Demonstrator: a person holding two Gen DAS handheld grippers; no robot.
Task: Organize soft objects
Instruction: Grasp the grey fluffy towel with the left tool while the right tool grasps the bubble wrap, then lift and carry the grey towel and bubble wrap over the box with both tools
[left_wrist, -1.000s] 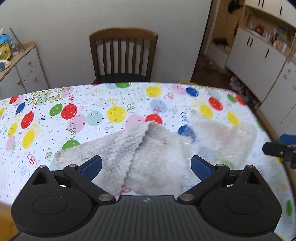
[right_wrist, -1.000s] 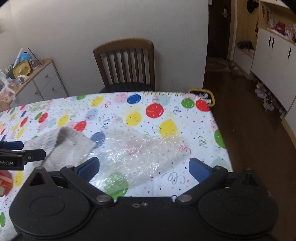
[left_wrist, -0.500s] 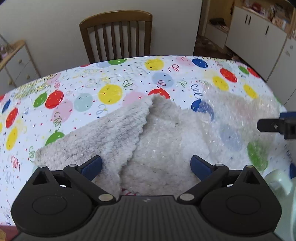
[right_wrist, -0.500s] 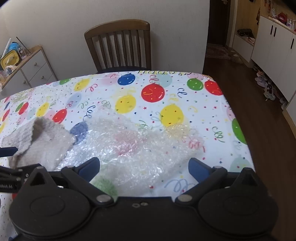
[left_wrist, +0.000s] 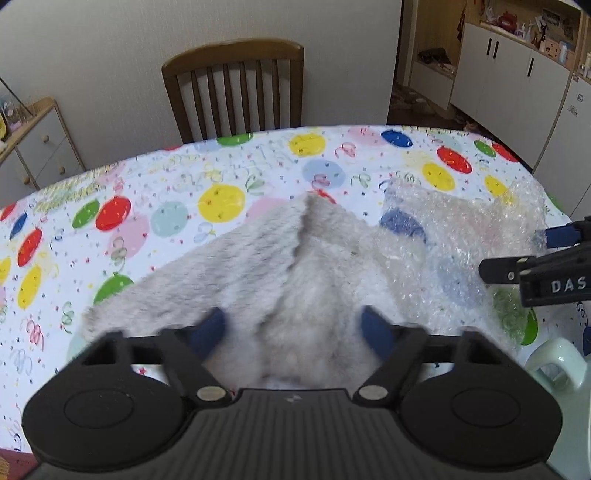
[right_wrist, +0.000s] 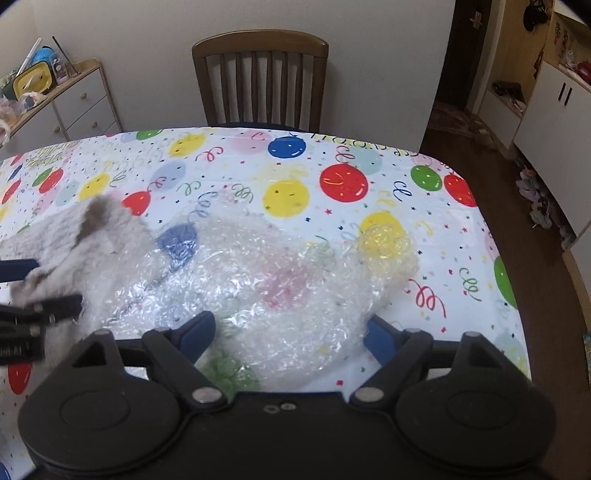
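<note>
- We see both grippers lower and nearer their targets than a second ago: the towel fills more of the left wrist view, the bubble wrap more of the right.
- The left gripper (left_wrist: 293, 328) has just been closing; its blue pads sit blurred on either side of the near edge of the grey towel (left_wrist: 258, 266), pile bunched between them, but we cannot tell whether they press it yet.
- The right gripper (right_wrist: 291, 332) has also just been narrowing. Its jaws stand apart, straddling the near edge of the bubble wrap (right_wrist: 280, 280) without clamping it.
- We judge this as the start of two pickups, one soft thing per hand; nothing is lifted yet.
- The towel is thick and fluffy, folded over itself with a scalloped flap, lying at the middle of the table (left_wrist: 147, 192). It should bunch readily.
- The bubble wrap is a clear, crinkled, glossy sheet just right of the towel, its left edge overlapping it; the balloon print shows through. Lifting one may drag the other.
- A pale green handle (left_wrist: 557, 365) shows at the near right.
</note>
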